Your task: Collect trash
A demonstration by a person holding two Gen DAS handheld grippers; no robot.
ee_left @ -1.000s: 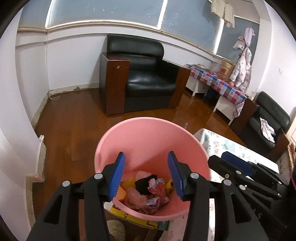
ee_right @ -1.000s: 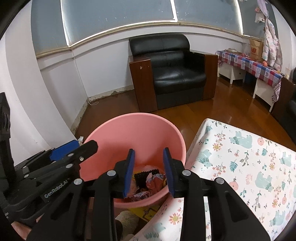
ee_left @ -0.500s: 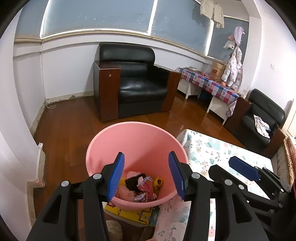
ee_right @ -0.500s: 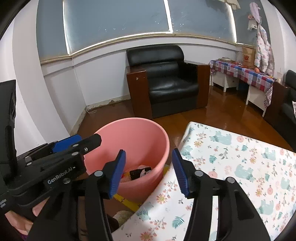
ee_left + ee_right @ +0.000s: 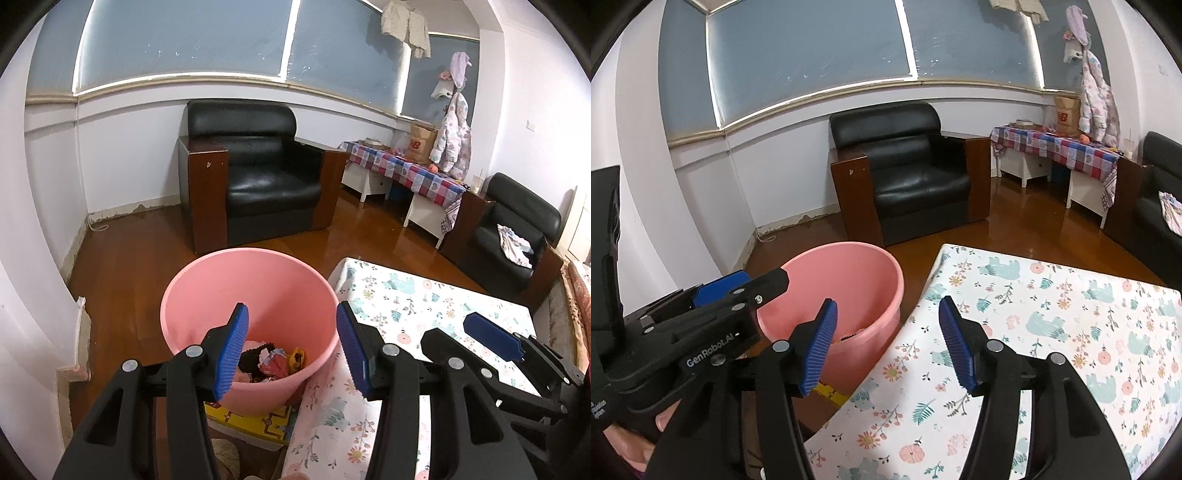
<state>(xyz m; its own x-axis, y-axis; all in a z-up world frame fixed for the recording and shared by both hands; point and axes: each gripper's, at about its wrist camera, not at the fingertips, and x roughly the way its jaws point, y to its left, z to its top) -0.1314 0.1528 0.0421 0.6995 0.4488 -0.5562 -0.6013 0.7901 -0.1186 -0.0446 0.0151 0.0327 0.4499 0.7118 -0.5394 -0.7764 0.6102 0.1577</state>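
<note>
The right gripper (image 5: 886, 343) has just been spreading its jaws, and they now stand apart with nothing between them, above the near left edge of the surface (image 5: 1052, 332) and its floral cloth. The left gripper (image 5: 291, 354) also holds its jaws spread and empty, over the near rim of the pink bin (image 5: 207, 295). The bin stands on the floor just beside the surface's left edge, partly over a yellow patterned box (image 5: 255, 421). Crumpled trash (image 5: 271, 363) lies at the bottom of the bin: pink, black and yellow scraps. In the right wrist view, the left gripper sits to the left of the bin, well apart from the right one. Beyond the bin, bare wooden floor (image 5: 122, 258) runs to a black armchair (image 5: 258, 177) by the wall. Open floor also separates the surface's far edge from a checked-cloth side table (image 5: 1060, 147).
</note>
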